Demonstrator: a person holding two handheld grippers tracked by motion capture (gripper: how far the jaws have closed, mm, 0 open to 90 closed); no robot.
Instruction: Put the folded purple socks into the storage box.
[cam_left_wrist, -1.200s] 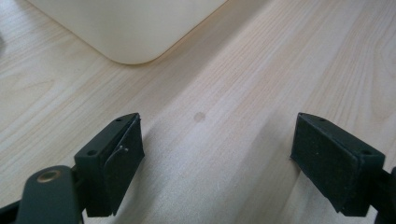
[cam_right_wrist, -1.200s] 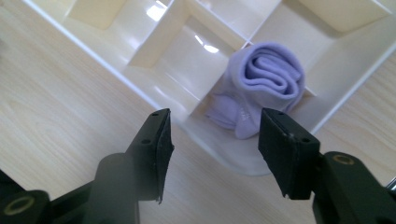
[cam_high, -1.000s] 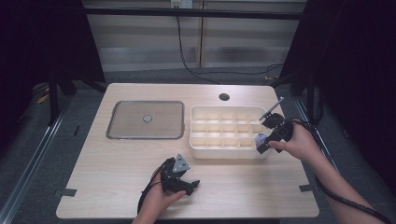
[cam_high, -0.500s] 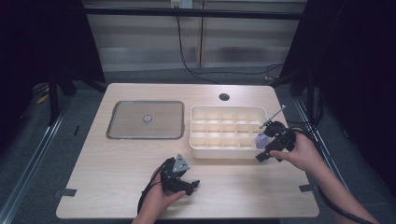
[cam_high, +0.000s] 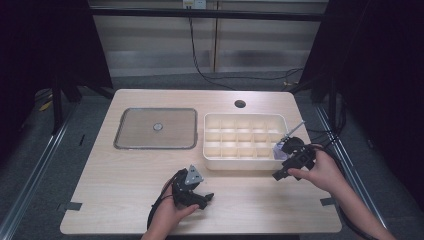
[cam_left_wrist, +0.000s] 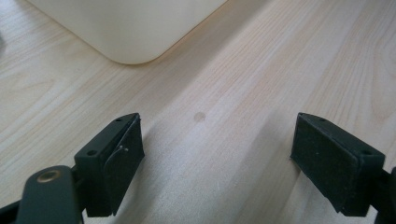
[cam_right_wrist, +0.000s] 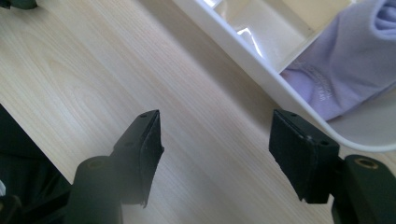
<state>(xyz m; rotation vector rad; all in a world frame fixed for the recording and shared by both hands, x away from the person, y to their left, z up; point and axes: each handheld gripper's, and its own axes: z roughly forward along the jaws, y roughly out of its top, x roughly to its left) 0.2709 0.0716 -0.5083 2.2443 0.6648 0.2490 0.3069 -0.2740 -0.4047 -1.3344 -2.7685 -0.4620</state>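
Pale wood-grain table (cam_high: 125, 200); cream gridded plastic tray (cam_high: 215, 164); soft lilac cloth (cam_right_wrist: 345, 79).

— Where is there room to pass on the surface (cam_high: 125, 175)?
— Along the near strip and the far edge; bare wood lies between the left tongs (cam_high: 200, 196) and the right tongs (cam_high: 280, 173).
— What blocks the middle?
— The white divided tray (cam_high: 240, 162) at right, and the flat grey pan (cam_high: 155, 146) just left of it, with a narrow gap between.
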